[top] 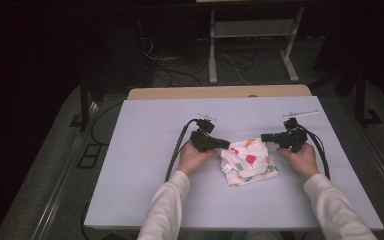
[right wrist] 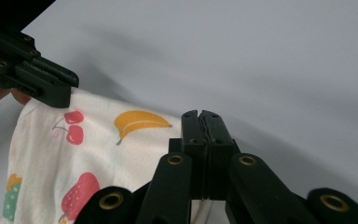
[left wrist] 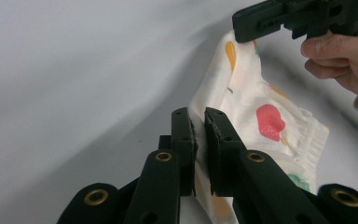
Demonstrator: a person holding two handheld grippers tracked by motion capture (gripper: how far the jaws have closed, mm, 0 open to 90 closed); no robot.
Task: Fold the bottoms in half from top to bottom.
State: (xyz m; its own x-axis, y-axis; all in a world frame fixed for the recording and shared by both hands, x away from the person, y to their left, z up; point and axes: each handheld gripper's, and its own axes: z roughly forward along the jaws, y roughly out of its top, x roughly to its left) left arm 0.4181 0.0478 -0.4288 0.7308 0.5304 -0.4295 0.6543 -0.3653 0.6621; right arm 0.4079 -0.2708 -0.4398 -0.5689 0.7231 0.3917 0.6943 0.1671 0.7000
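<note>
- The little fruit cloth [top: 247,160] lies in the middle of the grey tabletop [top: 145,190], between the two hands.
- The left tongs [left wrist: 199,135] pinch the cloth's near left corner, with the jaws pressed on the fabric.
- The right tongs [right wrist: 201,128] are pressed together on the edge by the banana picture [right wrist: 140,122].
- To do this well, I think both tongs should keep a tight pinch, lift together, and pull gently apart so the cloth goes flat.
- Farther back, a white frame [top: 252,42] stands on the floor.
</note>
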